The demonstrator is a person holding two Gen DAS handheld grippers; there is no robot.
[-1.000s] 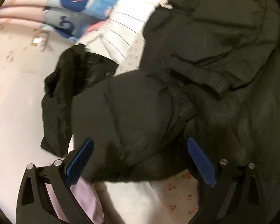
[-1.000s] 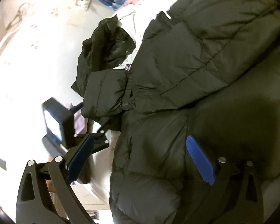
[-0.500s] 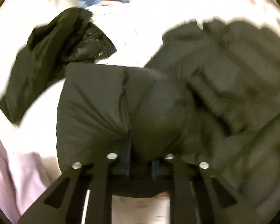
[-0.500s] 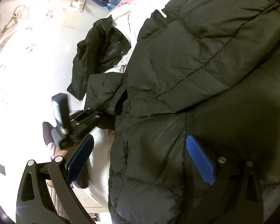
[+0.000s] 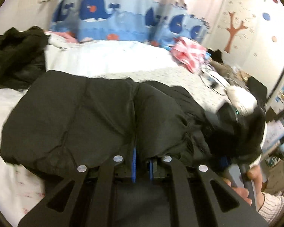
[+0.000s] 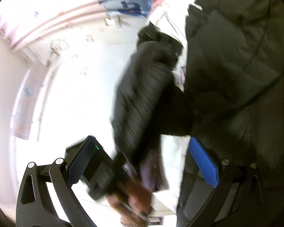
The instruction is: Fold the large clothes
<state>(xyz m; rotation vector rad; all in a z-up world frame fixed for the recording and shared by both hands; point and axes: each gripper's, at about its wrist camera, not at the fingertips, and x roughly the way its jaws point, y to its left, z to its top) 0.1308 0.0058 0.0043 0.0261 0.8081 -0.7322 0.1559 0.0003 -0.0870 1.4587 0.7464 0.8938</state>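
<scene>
Now the black puffer jacket (image 5: 96,117) lies across the white bedsheet (image 5: 111,60), and I have its sleeve end pinched in my left gripper (image 5: 142,160): the jaws are drawn together on the padded fabric, which bulges out on both sides of the blue pads. I hold it so, I judge, to carry the sleeve in over the body of the jacket for a first fold. In the right wrist view that sleeve (image 6: 142,94) hangs lifted and blurred at the centre, with the jacket's quilted body filling everything from 12 to 5 o'clock.

My right gripper (image 6: 142,162) has its jaws wide apart, with nothing pressed between them; its right pad lies beside the jacket's edge at 4 o'clock, ready, I think, to pin or take the hem.

Around, in the left wrist view: a second dark garment (image 5: 17,54) is crumpled at 10 o'clock, a whale-print curtain (image 5: 111,17) hangs at 12, and a pink checked cloth (image 5: 189,54) with cables clutters 2 o'clock. The crumpled garment sits near the fold's landing place and could get caught under it.
</scene>
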